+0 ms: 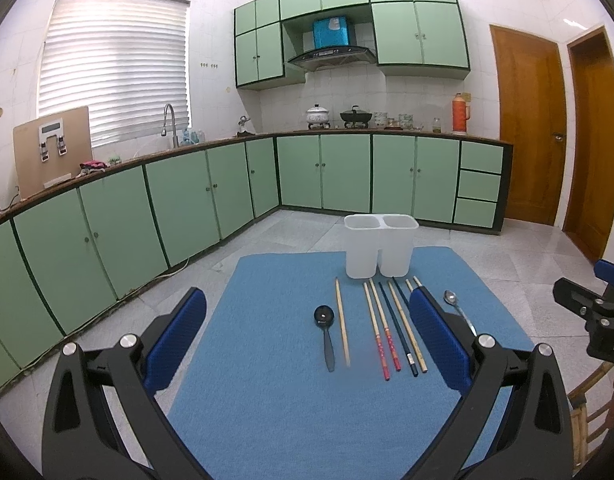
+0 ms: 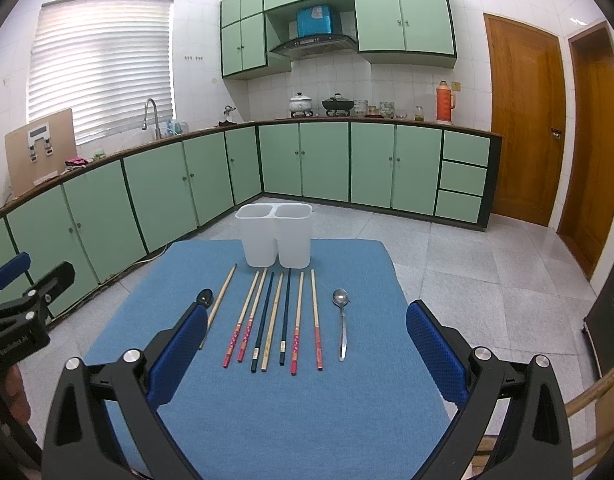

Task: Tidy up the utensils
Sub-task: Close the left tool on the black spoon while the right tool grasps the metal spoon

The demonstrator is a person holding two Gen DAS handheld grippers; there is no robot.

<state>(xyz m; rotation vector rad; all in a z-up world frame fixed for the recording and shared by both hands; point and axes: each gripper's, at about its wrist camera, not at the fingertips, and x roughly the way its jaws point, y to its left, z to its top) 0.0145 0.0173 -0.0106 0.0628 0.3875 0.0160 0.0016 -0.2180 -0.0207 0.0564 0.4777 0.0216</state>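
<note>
A white two-compartment holder (image 1: 381,250) (image 2: 273,234) stands empty at the far edge of a blue mat (image 1: 291,408) (image 2: 291,412). Several chopsticks (image 2: 271,320) (image 1: 387,330) lie side by side in front of it: plain wood, red-ended and dark blue. A black spoon (image 1: 326,330) (image 2: 205,297) lies at their left, a metal spoon (image 2: 342,322) (image 1: 456,306) at their right. My left gripper (image 1: 307,340) is open and empty above the mat's near side. My right gripper (image 2: 305,344) is open and empty too, over the chopsticks' near ends.
The mat covers a small table on a tiled kitchen floor. Green cabinets (image 2: 323,160) line the far walls. Wooden doors (image 2: 523,120) stand at the right. A wooden chair (image 2: 595,396) is by the table's right side.
</note>
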